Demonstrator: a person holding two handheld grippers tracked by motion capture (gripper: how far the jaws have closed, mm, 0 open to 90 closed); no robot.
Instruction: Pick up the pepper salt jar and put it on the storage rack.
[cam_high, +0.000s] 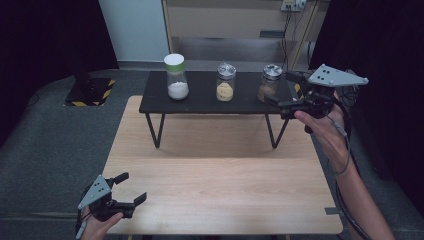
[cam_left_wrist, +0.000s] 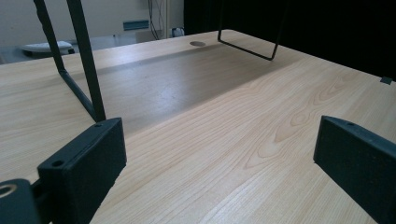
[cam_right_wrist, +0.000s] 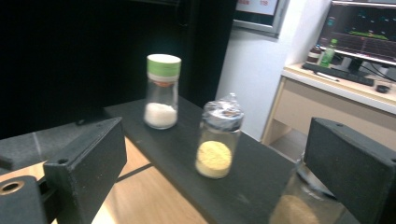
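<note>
Surface: pale wooden table (cam_high: 220, 190) carrying a low black shelf (cam_high: 205, 102) on wire legs.
Jars: white-powder jar with green lid (cam_high: 176, 76), yellow-powder glass jar (cam_high: 225, 82), brown-powder glass jar (cam_high: 270, 82), all on the shelf.
Right gripper (cam_high: 280, 95): jaws open, just beside the brown-powder jar.
Left gripper (cam_high: 131, 188): jaws open, well apart from the shelf, over the table's near corner.

Your left hand (cam_high: 95, 226) sits low at the near left, holding the left gripper (cam_high: 131, 189) level, jaws spread wide and pointing forward and to the right. Your right forearm (cam_high: 361, 195) reaches far forward on the right side; the right hand (cam_high: 320, 122) grips the right gripper (cam_high: 280, 89) raised, its jaws wide apart and aimed leftward, empty.
</note>
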